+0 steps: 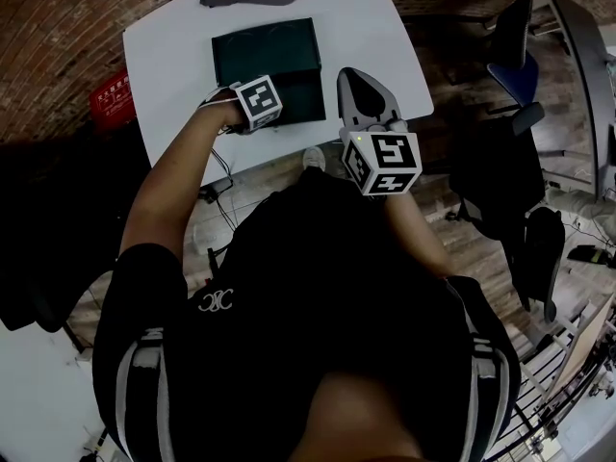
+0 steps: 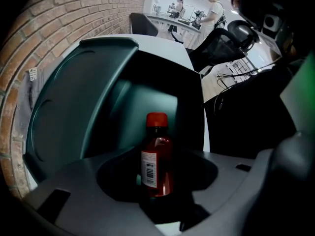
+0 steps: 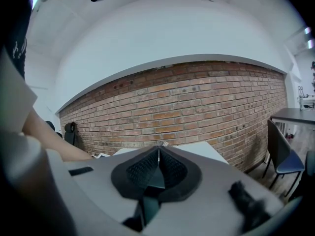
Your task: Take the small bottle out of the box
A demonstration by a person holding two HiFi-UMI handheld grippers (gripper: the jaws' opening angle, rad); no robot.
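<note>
Grasp step: L gripper (image 1: 258, 104) fingers released astride small bottle (image 2: 156, 156) in box (image 2: 88, 112) at 12 o'clock; nxt clench, lift; R gripper (image 3: 158, 151) fingers clenched, empty.

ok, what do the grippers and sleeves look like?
Grey shells on left gripper and right gripper, black textured pads, each with a white cube of black square markers. Thin cables at the left wrist. Black short-sleeved shirt, white side stripes.

Black short-sleeved shirt (image 1: 318, 287) with white side stripes (image 1: 142, 385)
</note>
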